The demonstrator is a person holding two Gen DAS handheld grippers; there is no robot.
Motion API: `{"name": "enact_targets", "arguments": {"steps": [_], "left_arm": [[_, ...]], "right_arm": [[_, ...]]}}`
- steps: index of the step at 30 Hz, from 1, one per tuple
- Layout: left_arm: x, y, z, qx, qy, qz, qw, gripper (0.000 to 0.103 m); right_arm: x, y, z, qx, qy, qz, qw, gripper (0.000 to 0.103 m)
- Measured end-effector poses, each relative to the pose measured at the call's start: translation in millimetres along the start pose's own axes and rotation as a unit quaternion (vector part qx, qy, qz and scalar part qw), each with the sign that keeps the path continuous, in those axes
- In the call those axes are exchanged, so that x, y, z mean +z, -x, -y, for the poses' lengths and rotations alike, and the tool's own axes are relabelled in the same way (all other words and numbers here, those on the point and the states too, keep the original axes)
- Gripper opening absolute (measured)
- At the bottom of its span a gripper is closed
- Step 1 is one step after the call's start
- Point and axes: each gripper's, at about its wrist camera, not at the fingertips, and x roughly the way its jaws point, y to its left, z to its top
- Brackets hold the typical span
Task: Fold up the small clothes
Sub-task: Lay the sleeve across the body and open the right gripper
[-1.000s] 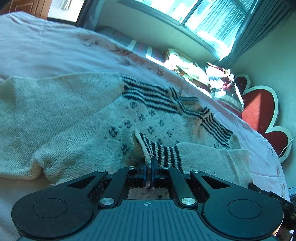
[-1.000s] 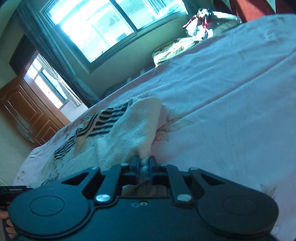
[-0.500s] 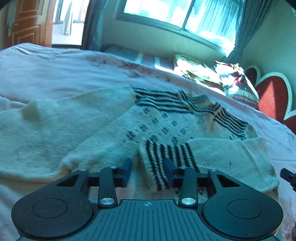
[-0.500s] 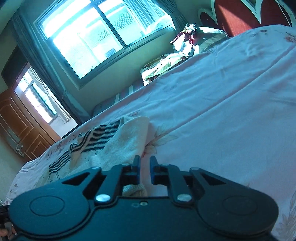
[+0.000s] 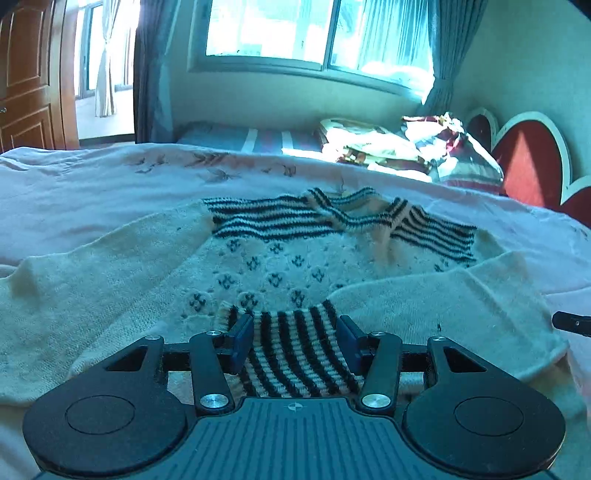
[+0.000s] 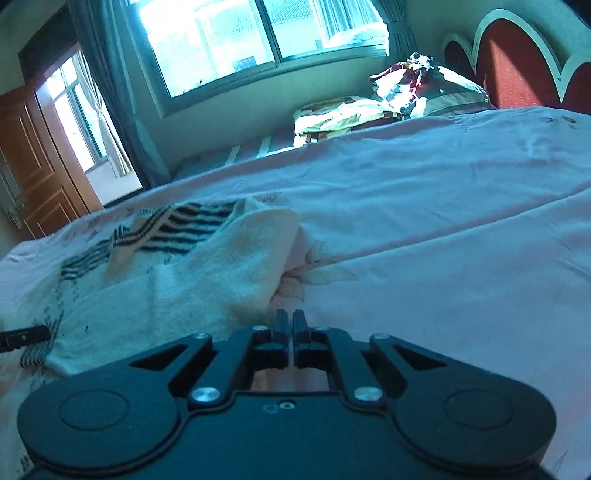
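Observation:
A cream knitted sweater (image 5: 273,269) with black stripes at the shoulders lies spread on the pink bed sheet (image 5: 92,188). Its right sleeve is folded across the body, and the striped cuff (image 5: 295,354) lies flat between the fingers of my left gripper (image 5: 293,341), which is open and holds nothing. In the right wrist view the sweater (image 6: 207,280) lies to the left. My right gripper (image 6: 289,323) is shut and empty, just off the folded sleeve's edge, over the sheet.
Pillows and bedding (image 5: 413,147) are piled at the far side by the red heart-shaped headboard (image 5: 524,166). A window (image 5: 314,33) with curtains is behind, and a wooden door (image 5: 26,77) at the left. Open sheet (image 6: 443,240) stretches right of the sweater.
My left gripper opened and let go of the striped cuff, which now lies flat on the sweater. My right gripper let go of the sleeve, drew back and closed empty.

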Motion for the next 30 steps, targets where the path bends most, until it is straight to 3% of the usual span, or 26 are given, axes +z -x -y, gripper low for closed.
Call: {"name": "enact_targets", "arguments": {"steps": [4,7,9,11,12,15,16,17,19,21,24,25,27,30], "left_arm": [[-3.3,-13.1,-3.6,0.012,0.004,-0.014,0.9998,0.05],[-4.7,-14.9,1.4,0.021,-0.007,-0.015,0.9997,0.052],[-5.1,-15.8,2.2,0.019,-0.008,-0.013,0.9997,0.055],[-6.2,-16.6,3.8,0.021,-0.014,-0.011,0.9996,0.056],[-6.6,-16.5,4.3,0.022,-0.017,-0.01,0.9996,0.056],[-3.1,-14.5,6.5,0.028,-0.017,-0.015,0.9993,0.056],[-1.1,-13.5,7.7,0.032,-0.018,-0.014,0.9992,0.056],[-0.2,-12.7,7.6,0.035,-0.015,-0.009,0.9992,0.056],[-0.4,-13.9,4.7,0.035,-0.001,-0.011,0.9993,0.056],[-2.3,-16.5,5.7,0.038,-0.006,-0.013,0.9992,0.056],[-1.9,-16.6,8.2,0.044,-0.009,-0.016,0.9989,0.057],[-1.8,-16.7,8.4,0.045,-0.01,-0.017,0.9988,0.057],[-1.9,-17.7,9.6,0.048,-0.012,-0.019,0.9986,0.057],[-1.6,-16.9,11.4,0.053,-0.02,-0.021,0.9982,0.058]], "right_arm": [[14.7,-2.1,-7.3,0.025,0.018,0.035,0.999,0.009],[30.9,-20.1,-11.2,0.018,0.031,0.045,0.998,0.019],[41.3,-38.9,-9.2,0.017,0.029,0.039,0.999,0.019],[45.9,-59.3,-8.0,0.018,0.043,0.024,0.999,0.011],[45.9,-71.3,-8.7,-0.005,0.06,0.006,0.998,0.006],[49.0,-78.5,-2.8,-0.011,0.054,0.0,0.998,0.003],[50.6,-76.1,-3.7,-0.011,0.055,-0.001,0.998,0.006],[51.3,-70.7,-4.2,-0.011,0.055,0.009,0.998,0.018],[52.5,-58.1,-0.4,-0.011,0.042,0.039,0.998,0.03],[54.2,-60.0,7.7,-0.009,0.011,0.025,1.0,0.037],[53.4,-77.3,16.8,0.024,-0.019,-0.025,0.999,0.028],[51.8,-78.6,14.0,0.018,-0.002,-0.02,1.0,0.015],[50.1,-79.5,5.7,-0.01,0.035,-0.01,0.999,0.013],[50.4,-78.5,1.9,-0.02,0.046,-0.015,0.999,0.013]]}}
